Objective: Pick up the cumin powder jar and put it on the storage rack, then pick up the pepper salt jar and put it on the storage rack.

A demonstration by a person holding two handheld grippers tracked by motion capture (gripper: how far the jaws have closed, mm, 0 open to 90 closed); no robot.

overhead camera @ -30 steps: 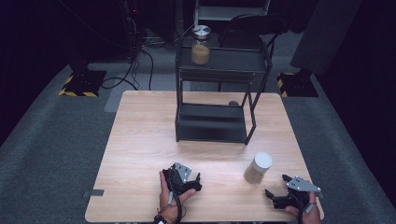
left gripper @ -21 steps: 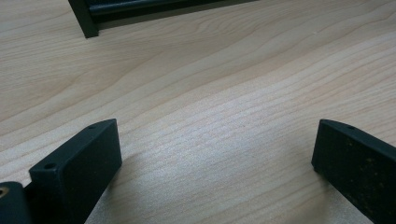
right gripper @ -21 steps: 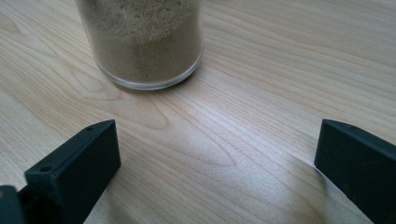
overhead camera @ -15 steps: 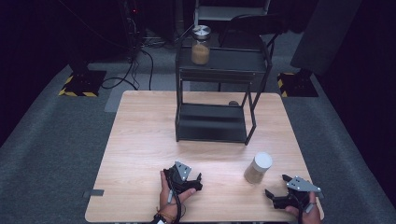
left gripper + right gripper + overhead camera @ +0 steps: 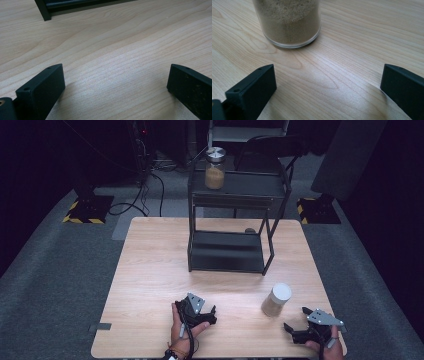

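Wooden table (image 5: 150, 285) bears both tongs, left (image 5: 207, 314) and right (image 5: 295, 332), low and gaping, near jar (image 5: 276, 300).

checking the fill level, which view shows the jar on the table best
The right gripper view: the jar on the table is close, its sandy fill clear through the glass. The high view shows it whole but small, white lid on.

jar (image 5: 276, 299): clear glass, round, capped by a pale flat lid
contents: filled with tan, sandy grains, seen close in the right gripper view (image 5: 288, 21)
pose: stood upright
place: set on the table (image 5: 150, 270), near its front right corner
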